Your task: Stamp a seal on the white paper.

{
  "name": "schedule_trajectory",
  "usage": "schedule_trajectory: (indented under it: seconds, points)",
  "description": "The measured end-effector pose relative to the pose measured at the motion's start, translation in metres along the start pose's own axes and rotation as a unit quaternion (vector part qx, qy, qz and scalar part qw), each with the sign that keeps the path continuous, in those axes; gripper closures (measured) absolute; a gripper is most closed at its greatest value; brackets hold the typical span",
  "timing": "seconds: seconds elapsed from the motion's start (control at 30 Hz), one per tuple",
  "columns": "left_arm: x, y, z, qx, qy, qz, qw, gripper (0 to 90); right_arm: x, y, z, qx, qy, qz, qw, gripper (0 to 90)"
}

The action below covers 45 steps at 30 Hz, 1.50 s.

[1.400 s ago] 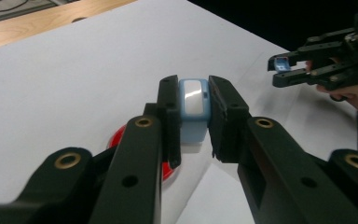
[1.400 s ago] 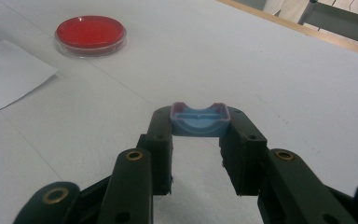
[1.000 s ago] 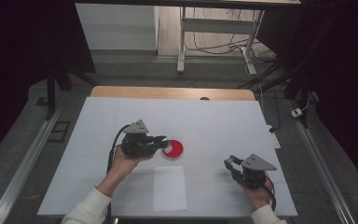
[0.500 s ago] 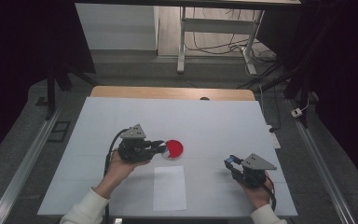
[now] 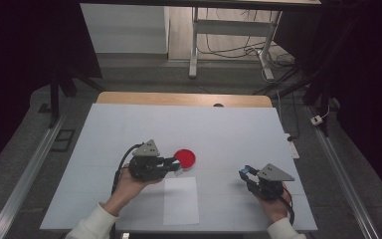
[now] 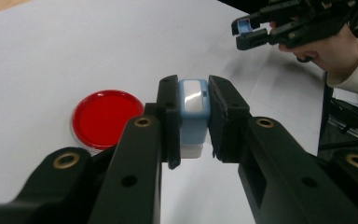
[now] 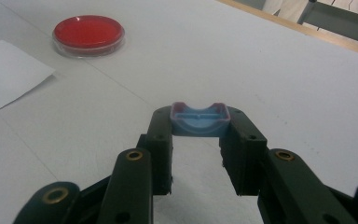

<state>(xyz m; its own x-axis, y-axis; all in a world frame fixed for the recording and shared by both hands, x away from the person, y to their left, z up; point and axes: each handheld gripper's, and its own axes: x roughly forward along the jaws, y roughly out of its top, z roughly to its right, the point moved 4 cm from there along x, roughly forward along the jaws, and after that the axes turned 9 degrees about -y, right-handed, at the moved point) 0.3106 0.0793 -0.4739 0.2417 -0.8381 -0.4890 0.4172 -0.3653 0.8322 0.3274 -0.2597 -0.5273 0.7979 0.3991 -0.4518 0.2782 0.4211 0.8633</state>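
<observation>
One white counter (image 5: 229, 129), wooden edge at far side. One white paper sheet (image 5: 180, 200) at near edge, between the hands. One red round dish (image 5: 184, 158), just beyond the sheet's far corner, nothing between it and left gripper. Left gripper (image 6: 193, 116) clenched on blue-and-white stamp body (image 6: 193, 105), just beside dish. Right gripper (image 7: 199, 122) clamped on blue stamp cap (image 7: 199, 120), well apart from dish, low over bare counter.

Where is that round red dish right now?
In the high view the red dish lies on the white table left of centre, just beyond the paper sheet, by the left gripper holding a small blue stamp.
</observation>
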Motion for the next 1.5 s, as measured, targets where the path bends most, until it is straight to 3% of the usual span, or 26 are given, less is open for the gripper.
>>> schedule_trajectory:
  seconds: [0.37, 0.73, 1.5]
  points:
    - [0.009, -0.008, 0.010, 0.006, -0.010, -0.014, 0.9998, 74.5, 0.001, -0.001, 0.001, -0.001, 0.001, 0.000, 1.0000, 64.6]
    - [0.017, -0.020, 0.017, 0.016, -0.007, -0.030, 0.9994, 74.5, 0.001, -0.001, -0.001, -0.002, 0.001, -0.004, 1.0000, 64.7]
    - [0.036, -0.044, 0.020, 0.030, -0.007, -0.067, 0.9973, 74.6, 0.002, -0.001, -0.001, -0.004, 0.001, -0.004, 1.0000, 64.6]
